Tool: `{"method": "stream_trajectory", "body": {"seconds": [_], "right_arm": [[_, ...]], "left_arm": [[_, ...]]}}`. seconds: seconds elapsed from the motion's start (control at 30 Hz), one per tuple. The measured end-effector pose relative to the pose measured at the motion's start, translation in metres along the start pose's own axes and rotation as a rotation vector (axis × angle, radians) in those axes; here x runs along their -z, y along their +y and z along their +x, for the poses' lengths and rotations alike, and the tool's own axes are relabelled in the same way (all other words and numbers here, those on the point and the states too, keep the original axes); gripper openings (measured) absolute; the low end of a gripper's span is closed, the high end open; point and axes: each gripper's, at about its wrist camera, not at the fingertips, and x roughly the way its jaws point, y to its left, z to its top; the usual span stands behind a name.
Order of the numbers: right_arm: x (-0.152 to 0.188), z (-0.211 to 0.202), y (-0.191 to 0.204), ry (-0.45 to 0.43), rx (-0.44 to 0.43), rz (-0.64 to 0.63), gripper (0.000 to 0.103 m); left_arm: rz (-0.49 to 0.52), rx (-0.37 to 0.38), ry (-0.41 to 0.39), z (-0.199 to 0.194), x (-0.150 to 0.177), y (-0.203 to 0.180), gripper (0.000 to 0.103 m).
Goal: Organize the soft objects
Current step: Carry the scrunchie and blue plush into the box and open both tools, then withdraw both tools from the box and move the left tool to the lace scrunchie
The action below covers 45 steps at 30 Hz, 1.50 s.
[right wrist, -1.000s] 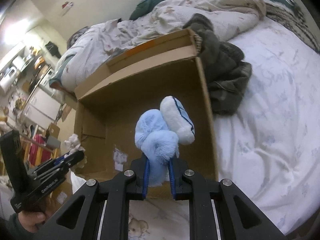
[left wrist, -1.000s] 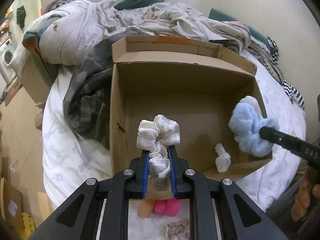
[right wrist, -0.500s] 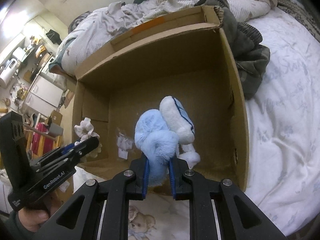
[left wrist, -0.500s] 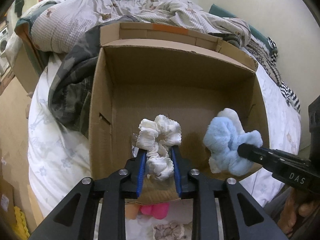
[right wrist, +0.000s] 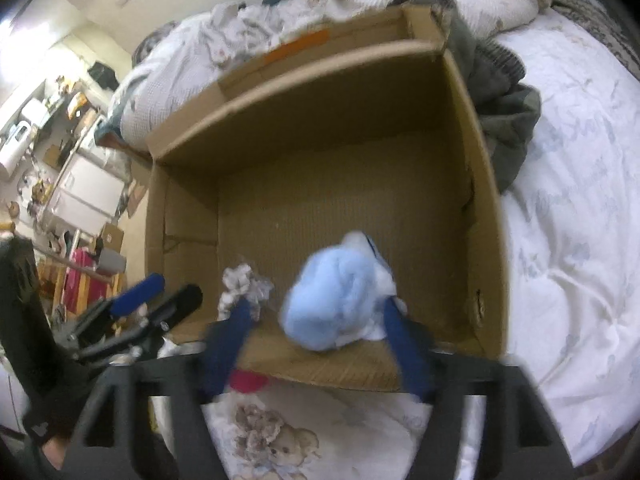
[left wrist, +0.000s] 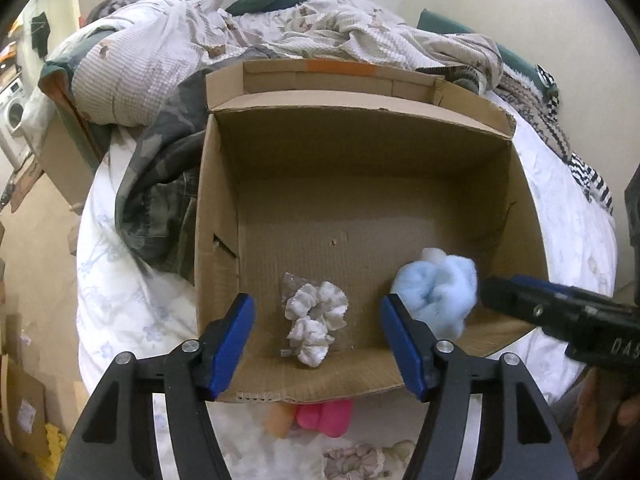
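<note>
Inside the open brown cardboard box (left wrist: pixel 360 184) sitting on the white floral bedsheet (left wrist: pixel 120 292), two soft things lie on the corrugated floor near the front wall. Toward the middle is a white frilly fabric scrunchie (left wrist: pixel 314 322), crumpled in a loose loop; it touches nothing but the cardboard. Just to its right, well within the same box, is a fluffy light-blue plush item with a white part (left wrist: pixel 436 292), somewhat blurred.

The left gripper (left wrist: pixel 318 344) hangs over the box's near edge with its blue-padded fingers (left wrist: pixel 232 338) spread wide, one on each side of the scrunchie and clear of it. Seen from the right wrist, the right gripper (right wrist: pixel 320 344) also has its blue fingers (right wrist: pixel 404 350) wide apart, flanking the blue plush (right wrist: pixel 332 300); the picture is smeared by motion, so whether a pad brushes the fluff cannot be told, but the jaws are plainly not pinching it. In the same view the scrunchie (right wrist: pixel 244 286) sits to the left of the plush, and the left gripper (right wrist: pixel 156 300) shows at the lower left.

Outside the box, in front of its near wall, a bright pink soft toy (left wrist: pixel 324 416) and a pale beige lace scrunchie (left wrist: pixel 354 458) rest on the bed. A rumpled grey-green garment (left wrist: pixel 160 200) lies against the box's left side, and a heaped white patterned quilt (left wrist: pixel 280 36) lies behind it.
</note>
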Motion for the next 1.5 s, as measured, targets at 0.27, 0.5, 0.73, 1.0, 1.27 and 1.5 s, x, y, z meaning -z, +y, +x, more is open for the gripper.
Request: {"method": "stream_trajectory", "body": {"seconds": [0.27, 0.5, 0.73, 1.0, 1.27, 1.5], "right_arm": [[0.005, -0.003, -0.006, 0.015, -0.004, 0.036, 0.078], [0.011, -0.007, 0.000, 0.006, -0.007, 0.043, 0.078], [0.020, -0.015, 0.008, -0.004, 0.012, -0.003, 0.078], [0.038, -0.015, 0.006, 0.045, 0.026, -0.024, 0.078], [0.049, -0.016, 0.004, 0.061, 0.046, -0.042, 0.078], [0.049, -0.021, 0.006, 0.048, 0.035, -0.033, 0.078]], "left_arm": [[-0.016, 0.029, -0.026, -0.012, 0.006, 0.004, 0.064], [-0.021, -0.008, -0.047, -0.027, 0.011, 0.011, 0.064], [-0.037, -0.039, -0.067, -0.043, 0.016, 0.020, 0.064], [-0.085, -0.052, -0.058, -0.051, 0.026, 0.033, 0.064], [-0.147, -0.064, -0.021, -0.052, 0.041, 0.045, 0.064], [-0.159, -0.072, 0.008, -0.055, 0.055, 0.047, 0.064]]}}
